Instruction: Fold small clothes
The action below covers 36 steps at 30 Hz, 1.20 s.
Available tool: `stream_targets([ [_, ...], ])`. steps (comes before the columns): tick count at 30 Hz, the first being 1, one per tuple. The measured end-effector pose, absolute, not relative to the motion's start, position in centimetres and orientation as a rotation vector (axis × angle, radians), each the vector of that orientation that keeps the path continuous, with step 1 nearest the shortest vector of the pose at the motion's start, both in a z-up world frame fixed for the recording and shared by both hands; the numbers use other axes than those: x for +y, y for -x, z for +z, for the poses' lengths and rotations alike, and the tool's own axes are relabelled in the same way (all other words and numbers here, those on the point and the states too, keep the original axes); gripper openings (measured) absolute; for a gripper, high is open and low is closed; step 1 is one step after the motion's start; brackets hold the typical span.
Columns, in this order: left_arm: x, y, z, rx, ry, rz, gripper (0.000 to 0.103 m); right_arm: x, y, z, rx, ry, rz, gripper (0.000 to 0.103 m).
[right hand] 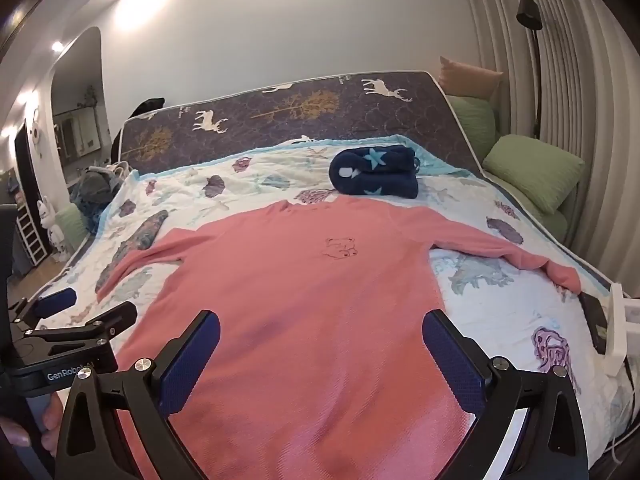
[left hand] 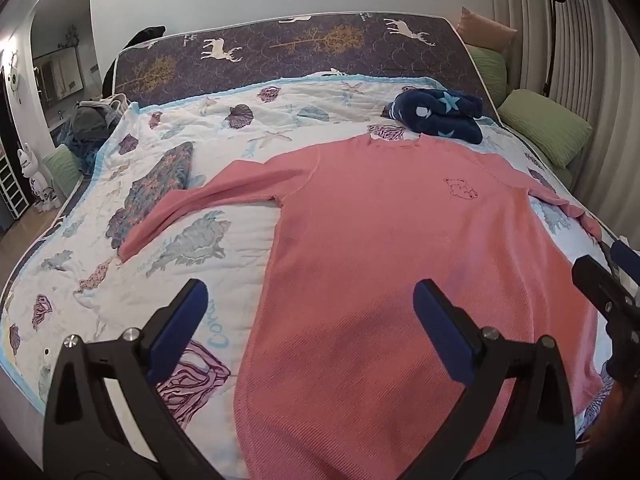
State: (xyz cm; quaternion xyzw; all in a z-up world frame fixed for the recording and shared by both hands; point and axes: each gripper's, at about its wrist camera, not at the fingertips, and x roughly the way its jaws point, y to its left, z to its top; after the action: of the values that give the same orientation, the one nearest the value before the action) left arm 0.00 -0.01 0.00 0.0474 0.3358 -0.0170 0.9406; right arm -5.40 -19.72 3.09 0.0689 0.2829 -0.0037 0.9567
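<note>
Bed (left hand: 280,120) with shell-print quilt; pink shirt (left hand: 380,240) lies flat on it, front up, sleeves spread out to both sides. Long axis runs from the hem, nearest the cameras, away to the collar by a folded navy bundle (left hand: 440,116). Flowery folded piece (left hand: 160,184) sits just beside the left sleeve tip.

Both grippers hover over the hem end, pitched downward, shirt body straight ahead of each. Left gripper (left hand: 310,320) straddles the shirt's left edge, so it looks nearer the left sleeve; right gripper (right hand: 320,352) sits over the body, right sleeve (right hand: 500,252) off to its right. Both jaws spread fully wide, nothing between them, no cloth touched.

Likely first fold: sleeves inward, not yet started.
</note>
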Motion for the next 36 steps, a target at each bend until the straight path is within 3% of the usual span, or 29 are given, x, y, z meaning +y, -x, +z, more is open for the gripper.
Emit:
stream_targets([
  [36, 0.6, -0.2, -0.4, 0.648, -0.078, -0.037, 0.102, -18.3, 4.6, 2.5, 0.588, -0.14, 0.043, 0.103],
])
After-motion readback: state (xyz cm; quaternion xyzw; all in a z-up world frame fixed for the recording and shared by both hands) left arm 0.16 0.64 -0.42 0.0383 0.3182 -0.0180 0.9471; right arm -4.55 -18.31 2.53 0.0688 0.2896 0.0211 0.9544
